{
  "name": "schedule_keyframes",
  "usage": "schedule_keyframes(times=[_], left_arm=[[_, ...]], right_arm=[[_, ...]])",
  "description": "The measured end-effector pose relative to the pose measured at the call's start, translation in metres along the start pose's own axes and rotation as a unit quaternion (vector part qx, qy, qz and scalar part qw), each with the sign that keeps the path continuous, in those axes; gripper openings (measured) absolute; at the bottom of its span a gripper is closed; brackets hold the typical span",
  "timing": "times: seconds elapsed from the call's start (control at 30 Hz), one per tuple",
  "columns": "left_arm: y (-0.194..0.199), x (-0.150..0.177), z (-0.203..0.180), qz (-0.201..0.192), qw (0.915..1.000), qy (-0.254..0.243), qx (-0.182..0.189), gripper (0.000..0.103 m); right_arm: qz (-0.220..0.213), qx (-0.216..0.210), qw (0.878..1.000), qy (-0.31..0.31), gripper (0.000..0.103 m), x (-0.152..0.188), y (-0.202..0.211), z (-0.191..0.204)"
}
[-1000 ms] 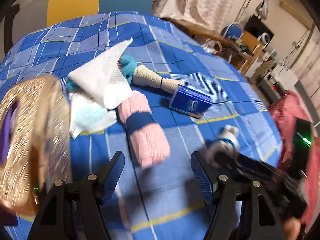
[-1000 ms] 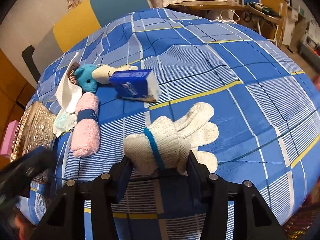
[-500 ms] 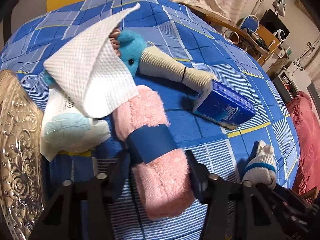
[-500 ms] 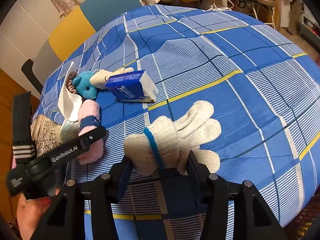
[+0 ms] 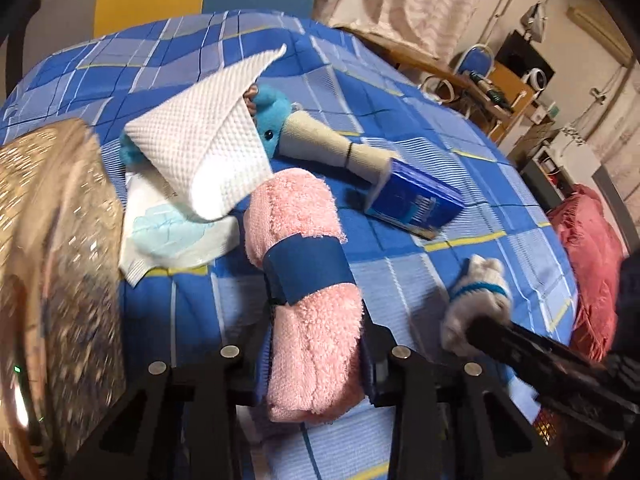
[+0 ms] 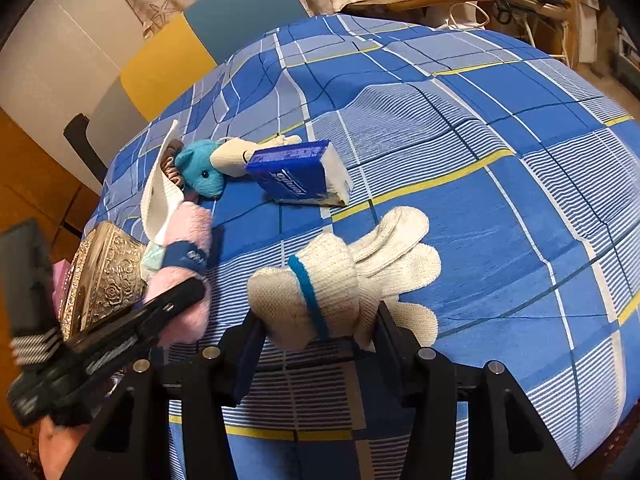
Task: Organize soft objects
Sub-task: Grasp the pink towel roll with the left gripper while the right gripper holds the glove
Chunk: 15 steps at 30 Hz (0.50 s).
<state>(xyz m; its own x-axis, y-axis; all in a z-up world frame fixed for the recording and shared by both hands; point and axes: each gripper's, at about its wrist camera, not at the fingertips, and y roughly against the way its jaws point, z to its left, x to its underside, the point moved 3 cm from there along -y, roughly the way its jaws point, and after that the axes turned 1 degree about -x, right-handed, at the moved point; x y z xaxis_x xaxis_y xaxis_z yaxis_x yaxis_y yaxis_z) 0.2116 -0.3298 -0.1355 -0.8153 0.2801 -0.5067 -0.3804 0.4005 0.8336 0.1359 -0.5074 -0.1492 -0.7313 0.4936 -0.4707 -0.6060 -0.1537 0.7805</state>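
- Fingers of the left gripper (image 5: 318,354) stood wide a second ago, hanging over bare cloth short of the pink rolled towel (image 5: 308,280); now they straddle its near end and are closing, the pads pressing into the pile on both sides.
- Towel itself has not left the table (image 5: 400,80); beyond the fingertips it runs away toward the white cloth (image 5: 208,152), with its dark blue band just past the tips.
- To the left of those fingers sits the gold embossed box (image 5: 56,264), close by; it looks like the likely place for the soft things, though that is a guess.
- Farther ahead lie the blue plush toy (image 5: 274,114) and, to the right of it, the blue tissue pack (image 5: 416,200), both untouched.
- Right gripper (image 6: 320,332) has kept its place, clenched on the cuff of the white knit glove (image 6: 344,280), whose fingers splay out past the tips onto the table.
- With one soft item gripped in each hand, both pickups look nearly done; lifting and carrying to the box would be next.
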Motion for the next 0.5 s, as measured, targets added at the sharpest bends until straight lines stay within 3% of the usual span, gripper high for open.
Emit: schedule_keyframes(times=[0.3,0.5], left_arm=[[0.034,0.031,0.0,-0.012,0.9992,-0.008,0.037,0.034],[0.072,0.045,0.006,-0.045,0.9977,-0.019,0.047,0.034]], right_arm=[[0.0,0.008,1.0,0.023,0.053,0.003,-0.004,0.007],[0.001,-0.011,0.999,0.039,0.053,0.01,-0.006,0.016]])
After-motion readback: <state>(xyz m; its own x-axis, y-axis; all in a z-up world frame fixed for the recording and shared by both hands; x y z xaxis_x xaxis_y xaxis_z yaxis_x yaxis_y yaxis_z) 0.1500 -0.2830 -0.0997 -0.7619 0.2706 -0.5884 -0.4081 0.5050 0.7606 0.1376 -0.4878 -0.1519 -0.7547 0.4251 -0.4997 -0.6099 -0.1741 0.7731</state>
